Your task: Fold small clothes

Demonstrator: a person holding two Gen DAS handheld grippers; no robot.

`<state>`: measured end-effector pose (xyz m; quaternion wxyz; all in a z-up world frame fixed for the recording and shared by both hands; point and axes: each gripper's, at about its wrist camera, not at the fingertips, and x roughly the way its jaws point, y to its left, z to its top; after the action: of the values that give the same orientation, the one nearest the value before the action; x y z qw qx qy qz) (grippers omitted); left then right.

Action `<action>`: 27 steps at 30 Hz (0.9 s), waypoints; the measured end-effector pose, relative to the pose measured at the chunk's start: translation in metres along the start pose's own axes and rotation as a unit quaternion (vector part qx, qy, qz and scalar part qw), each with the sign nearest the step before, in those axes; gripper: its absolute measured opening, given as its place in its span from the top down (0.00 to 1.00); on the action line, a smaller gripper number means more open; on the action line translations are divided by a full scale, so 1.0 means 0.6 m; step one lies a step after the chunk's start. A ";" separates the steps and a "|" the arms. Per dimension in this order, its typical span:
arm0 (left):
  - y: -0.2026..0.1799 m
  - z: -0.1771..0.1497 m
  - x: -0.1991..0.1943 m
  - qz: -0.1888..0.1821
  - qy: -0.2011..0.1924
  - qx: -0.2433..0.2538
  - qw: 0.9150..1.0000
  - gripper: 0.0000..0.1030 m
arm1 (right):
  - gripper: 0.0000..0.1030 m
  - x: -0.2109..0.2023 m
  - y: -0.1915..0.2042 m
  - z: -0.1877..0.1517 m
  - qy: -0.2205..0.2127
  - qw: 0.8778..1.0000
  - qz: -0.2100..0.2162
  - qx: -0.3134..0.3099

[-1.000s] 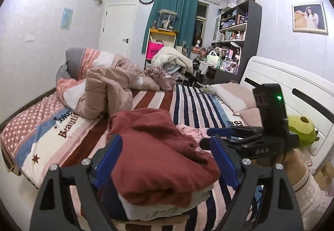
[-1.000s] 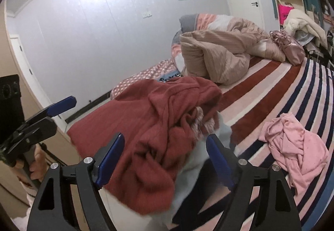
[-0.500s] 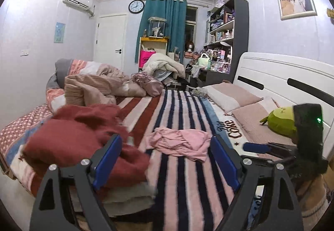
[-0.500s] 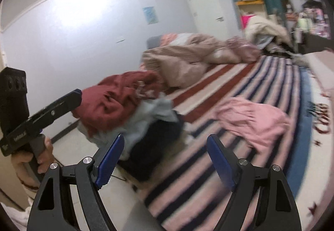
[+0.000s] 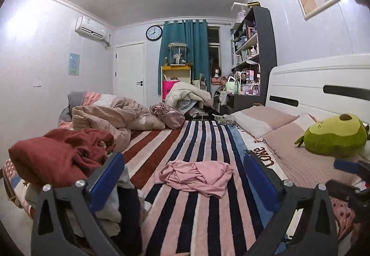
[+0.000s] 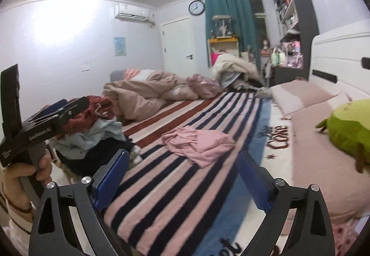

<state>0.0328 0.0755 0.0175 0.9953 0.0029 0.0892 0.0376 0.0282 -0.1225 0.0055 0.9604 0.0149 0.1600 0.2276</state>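
Observation:
A crumpled pink garment (image 5: 196,176) lies on the striped bedspread (image 5: 208,140), also seen in the right wrist view (image 6: 198,142). A pile of clothes with a dark red sweater (image 5: 57,156) on top sits at the bed's left edge; the right wrist view shows it too (image 6: 92,115). My left gripper (image 5: 183,177) is open and empty, held short of the pink garment. My right gripper (image 6: 182,177) is open and empty, also short of the garment. The left gripper shows in the right wrist view (image 6: 46,117), held by a hand.
A rumpled beige duvet (image 5: 111,117) lies at the bed's far left. Pink pillows (image 5: 266,119) and a green plush toy (image 5: 335,135) lie along the white headboard (image 5: 323,84) on the right. Shelves (image 5: 252,52) and clutter stand at the back.
Both views have swung right and up, away from the red clothes pile toward the pink garment and the bed's middle. Both grippers stay open.

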 end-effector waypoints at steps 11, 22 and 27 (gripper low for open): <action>-0.047 -0.024 0.007 -0.015 0.011 0.017 1.000 0.01 | 0.04 -0.030 -0.018 -0.007 -0.017 1.000 -0.016 0.000; -0.062 -0.025 0.002 -0.028 0.013 0.020 0.999 0.01 | 0.04 -0.039 -0.019 -0.009 -0.024 1.000 -0.021 0.000; -0.070 -0.025 0.000 -0.031 0.013 0.024 0.999 0.01 | 0.04 -0.041 -0.018 -0.010 -0.024 1.000 -0.019 0.000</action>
<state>0.0335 0.0334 0.0022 0.9943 0.0238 0.1036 0.0045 0.0102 -0.1436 0.0064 0.9681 0.0172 0.1376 0.2085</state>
